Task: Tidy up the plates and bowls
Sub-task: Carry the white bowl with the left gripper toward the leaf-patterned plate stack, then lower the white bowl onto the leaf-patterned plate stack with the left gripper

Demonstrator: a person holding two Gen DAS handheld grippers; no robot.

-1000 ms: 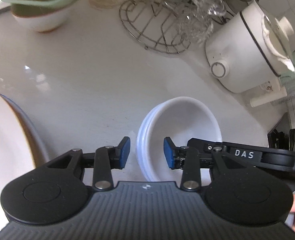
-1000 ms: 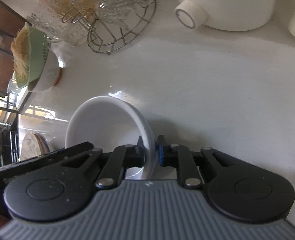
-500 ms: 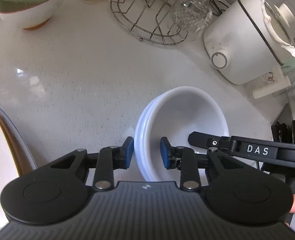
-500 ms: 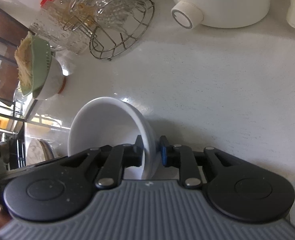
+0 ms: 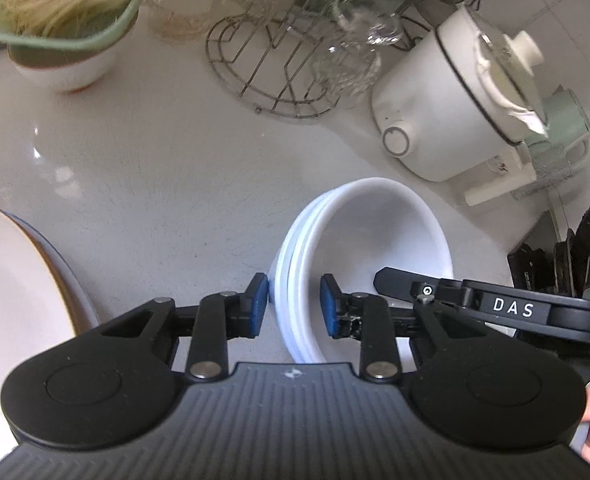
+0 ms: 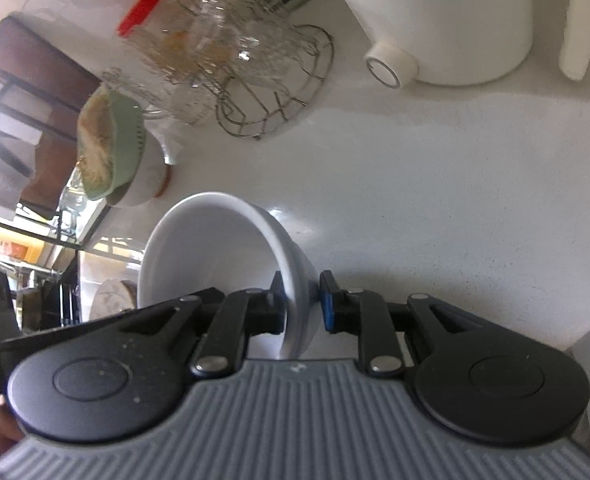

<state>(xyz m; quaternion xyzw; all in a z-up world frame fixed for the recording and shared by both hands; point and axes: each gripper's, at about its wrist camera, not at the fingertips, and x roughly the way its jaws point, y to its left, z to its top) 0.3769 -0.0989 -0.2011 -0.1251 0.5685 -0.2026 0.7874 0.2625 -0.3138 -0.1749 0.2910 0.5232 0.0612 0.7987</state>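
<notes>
A stack of white bowls [image 5: 367, 248] is held between both grippers above the white counter. My left gripper [image 5: 295, 308] is shut on the stack's left rim, one blue pad outside and one inside. My right gripper [image 6: 301, 304] is shut on the opposite rim of the white bowl stack [image 6: 223, 256]; its black arm [image 5: 495, 308] shows in the left wrist view. Stacked plates [image 5: 23, 300] with an orange rim lie at the left edge.
A green colander of noodles in a white bowl [image 5: 67, 28] stands at the back left. A wire rack with glasses [image 5: 295, 64] is behind. A white cooker [image 5: 455, 108] stands at the right, also in the right wrist view [image 6: 447, 20]. A red-lidded jar [image 6: 155, 28] is at the back.
Both grippers with the bowl stack have moved back and up a little from the counter; the right wrist view has tilted. The left pads straddle the rim as half a second ago.
</notes>
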